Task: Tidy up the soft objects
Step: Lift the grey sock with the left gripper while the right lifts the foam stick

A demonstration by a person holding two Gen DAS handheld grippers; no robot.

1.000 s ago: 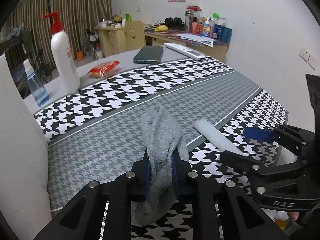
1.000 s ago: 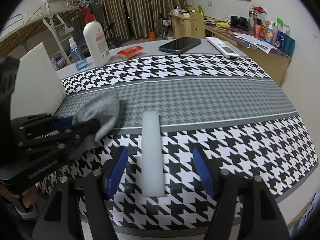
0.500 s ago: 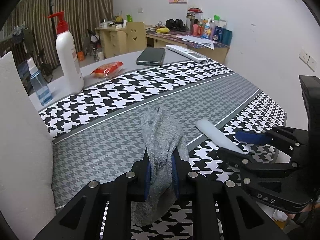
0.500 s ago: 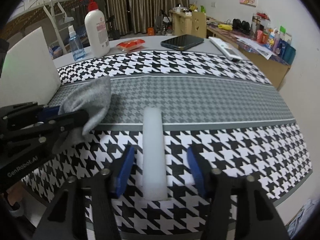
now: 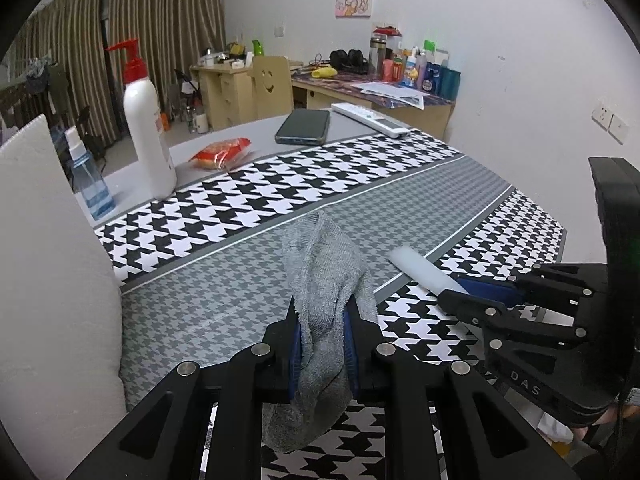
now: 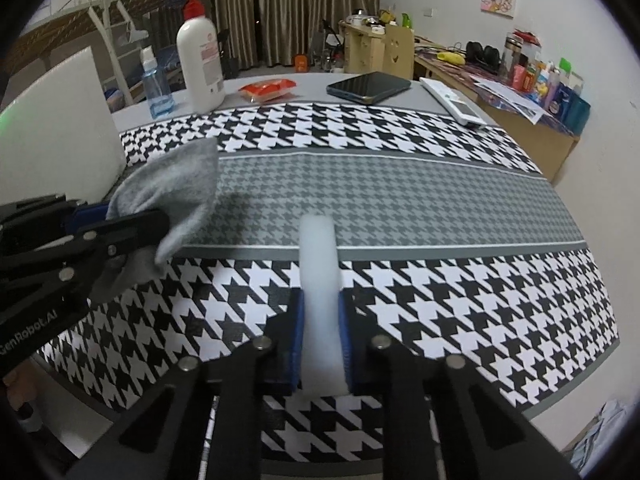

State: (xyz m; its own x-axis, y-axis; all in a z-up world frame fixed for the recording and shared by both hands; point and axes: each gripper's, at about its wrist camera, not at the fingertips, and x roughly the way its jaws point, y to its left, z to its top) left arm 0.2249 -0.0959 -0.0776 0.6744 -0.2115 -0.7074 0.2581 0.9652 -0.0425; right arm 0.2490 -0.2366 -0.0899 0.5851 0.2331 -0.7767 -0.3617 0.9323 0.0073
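Note:
A grey sock stands bunched between the blue pads of my left gripper, which is shut on it just above the houndstooth cloth; the sock also shows at the left of the right wrist view. A white foam strip lies lengthwise on the cloth. My right gripper straddles its near end, the jaws closing with both blue pads pressed against the strip's sides. From the left wrist view the strip runs into the right gripper.
A white foam board stands at the left edge of the table. At the back are a pump bottle, a small spray bottle, a red snack packet, a phone and a remote. The table's edge runs close on the right.
The right gripper's jaws have drawn in from wide apart onto the sides of the white foam strip. The left gripper has kept its hold on the sock.

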